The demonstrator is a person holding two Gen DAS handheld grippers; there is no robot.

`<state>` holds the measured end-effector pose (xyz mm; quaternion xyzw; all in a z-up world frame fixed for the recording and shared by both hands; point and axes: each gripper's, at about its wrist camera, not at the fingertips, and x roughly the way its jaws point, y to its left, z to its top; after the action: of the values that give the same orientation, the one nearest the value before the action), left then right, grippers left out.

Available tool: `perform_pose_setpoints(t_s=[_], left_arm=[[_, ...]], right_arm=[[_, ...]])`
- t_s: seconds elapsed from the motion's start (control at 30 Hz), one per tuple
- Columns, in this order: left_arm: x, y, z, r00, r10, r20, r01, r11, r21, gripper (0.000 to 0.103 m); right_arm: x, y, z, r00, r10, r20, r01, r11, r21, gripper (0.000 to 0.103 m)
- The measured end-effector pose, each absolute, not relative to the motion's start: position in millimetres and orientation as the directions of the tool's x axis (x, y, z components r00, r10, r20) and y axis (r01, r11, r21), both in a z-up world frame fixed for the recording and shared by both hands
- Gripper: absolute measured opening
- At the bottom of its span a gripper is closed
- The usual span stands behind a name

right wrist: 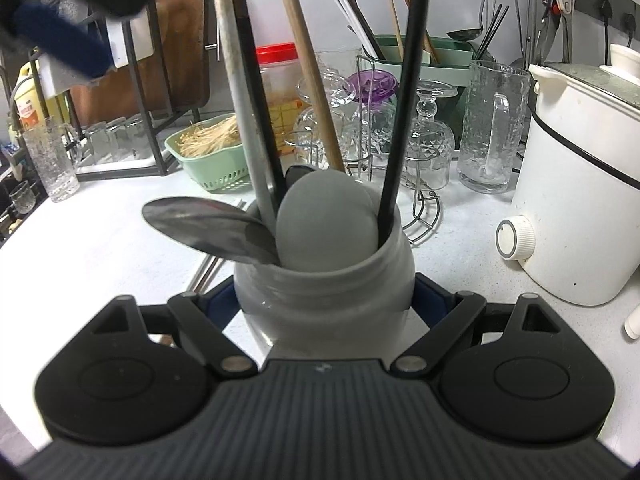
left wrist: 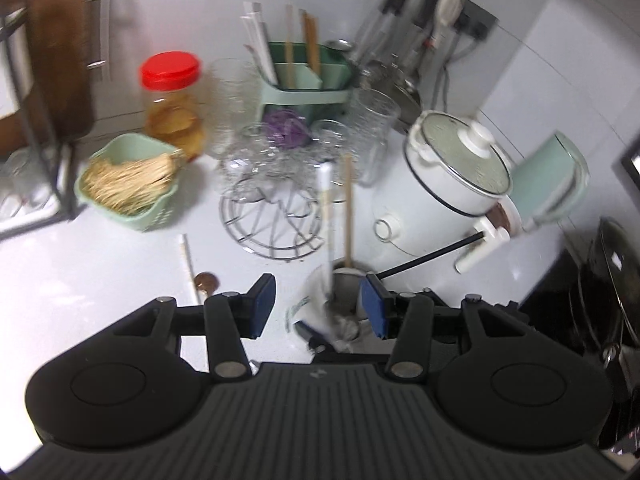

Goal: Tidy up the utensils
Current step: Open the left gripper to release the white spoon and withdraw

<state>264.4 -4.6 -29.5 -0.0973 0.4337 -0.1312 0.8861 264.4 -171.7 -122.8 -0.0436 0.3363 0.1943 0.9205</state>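
Right gripper is clasping a smooth grey ceramic jar between its blue pads; a rounded grey spatula, a shiny steel spoon bowl, a wooden stick and black rods are standing in it. Left gripper is hovering released above the same jar, nothing between its jaws

Two wrist fisheyes over one kitchen surface

The left view looks steeply down from higher up; the right sits close behind the grey jar, facing the back wall. Both share the jar, the green utensil caddy, the glass rack and the white cooker.
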Motion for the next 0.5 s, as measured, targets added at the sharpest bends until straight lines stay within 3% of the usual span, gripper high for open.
perform_pose_setpoints(t_s=[0.23, 0.5], left_arm=[[238.2, 9.4, -56.4, 0.595, -0.279, -0.754, 0.049, 0.949, -0.312, 0.054], [226.4, 3.0, -118.2, 0.495, -0.29, -0.819, 0.038, 0.949, -0.313, 0.054]], right_arm=[[268.2, -178.3, -122.1, 0.685, 0.342, -0.643, -0.404, 0.913, 0.055, 0.091], [272.1, -189.3, -119.6, 0.674, 0.341, -0.655, -0.41, 0.911, 0.052, 0.091]])
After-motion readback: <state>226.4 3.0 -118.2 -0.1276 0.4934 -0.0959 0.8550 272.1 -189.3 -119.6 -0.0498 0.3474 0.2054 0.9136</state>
